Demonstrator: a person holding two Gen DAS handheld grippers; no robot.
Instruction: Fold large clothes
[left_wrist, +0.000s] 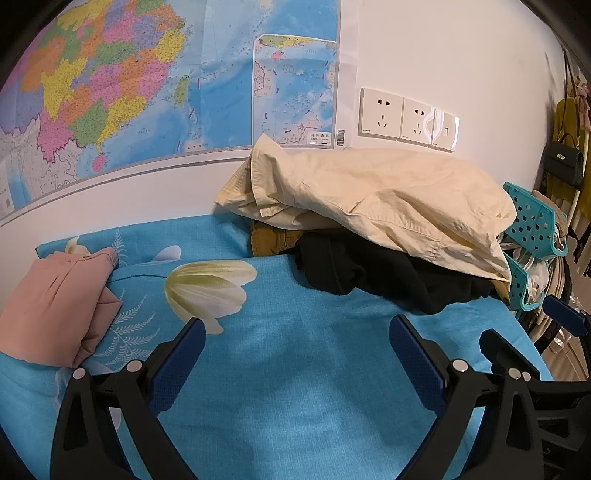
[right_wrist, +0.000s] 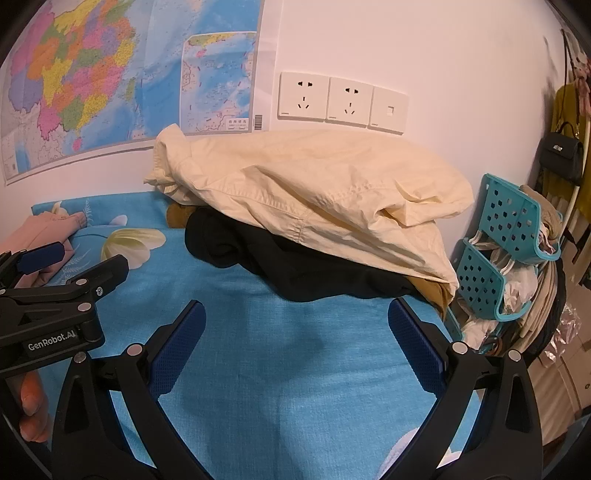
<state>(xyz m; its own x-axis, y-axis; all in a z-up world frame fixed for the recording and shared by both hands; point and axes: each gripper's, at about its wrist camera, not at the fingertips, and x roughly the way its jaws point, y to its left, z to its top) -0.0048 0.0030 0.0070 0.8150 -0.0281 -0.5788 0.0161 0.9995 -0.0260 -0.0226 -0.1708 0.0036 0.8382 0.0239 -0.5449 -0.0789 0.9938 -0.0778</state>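
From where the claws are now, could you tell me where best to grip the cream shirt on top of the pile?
Probably the cream shirt at its raised collar end, top left of the pile. That edge stands clear of the black garment, so the left claw, open, could likely pinch it from the front without catching other layers.

Bed sheet (right_wrist: 295, 369) is woven blue cloth, matt, slightly coarse weave with printed flowers; cream garment (right_wrist: 314, 195) is thin crinkled cotton-like cloth, black garment (right_wrist: 295, 266) is soft matt fabric, pink folded garment (left_wrist: 55, 306) is smooth matt cloth. Left gripper (left_wrist: 297, 343) and right gripper (right_wrist: 296, 325) are matt black plastic with blue textured rubbery pads (right_wrist: 177, 347) and shiny metal rivets. Wall map (left_wrist: 147, 81) is glossy creased paper, sockets (right_wrist: 341, 99) are glossy white plastic, basket (right_wrist: 509, 229) is teal perforated plastic, handbag (right_wrist: 561, 151) looks like smooth black leather.
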